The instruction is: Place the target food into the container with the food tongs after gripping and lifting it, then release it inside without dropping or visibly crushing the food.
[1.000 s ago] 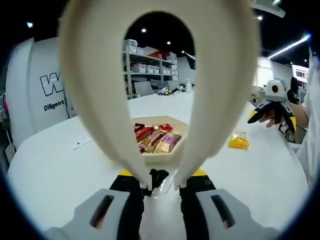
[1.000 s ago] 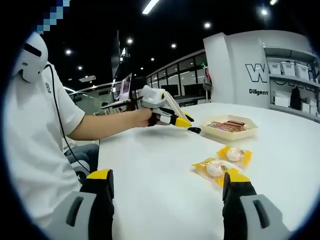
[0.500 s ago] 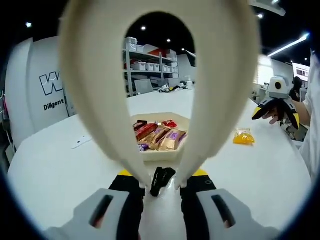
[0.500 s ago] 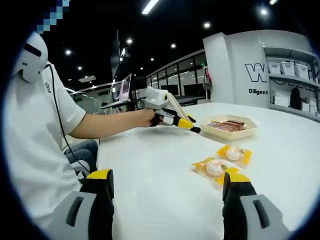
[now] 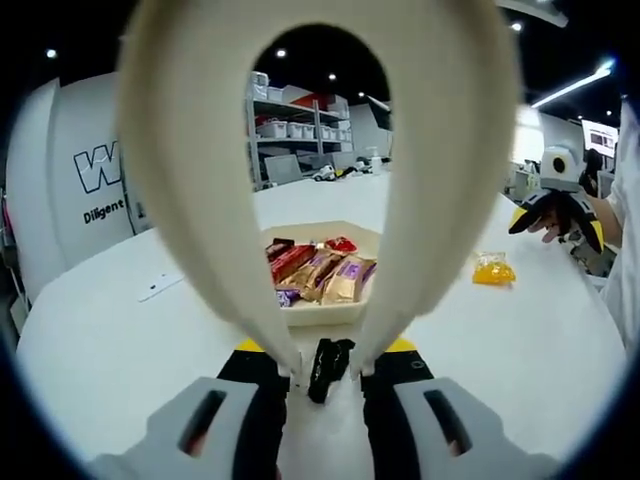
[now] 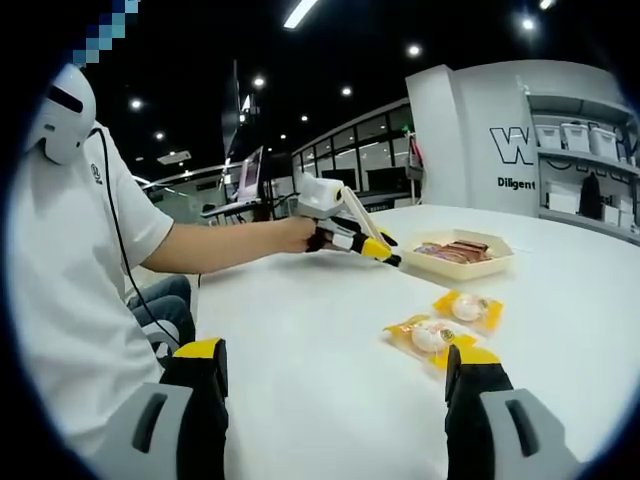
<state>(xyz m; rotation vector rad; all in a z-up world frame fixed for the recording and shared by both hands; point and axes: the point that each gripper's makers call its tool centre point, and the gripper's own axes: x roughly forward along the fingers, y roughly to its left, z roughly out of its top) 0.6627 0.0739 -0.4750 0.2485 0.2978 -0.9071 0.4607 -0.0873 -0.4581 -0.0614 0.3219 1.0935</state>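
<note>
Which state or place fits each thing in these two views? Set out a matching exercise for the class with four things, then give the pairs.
Things:
1. dark wrapped snack
2. beige tray
3. two yellow packets
4. right claw

States or places:
A. open, holding nothing
B. pinched between the tips of the cream tongs
C. holds several wrapped snack bars
D. lying on the white table, outside the tray

Pairs: 1-B, 2-C, 3-D, 4-A

A showroom-like lab: storage shelves (image 5: 300,130) with bins, branded wall (image 6: 520,140), ceiling spotlights.
</note>
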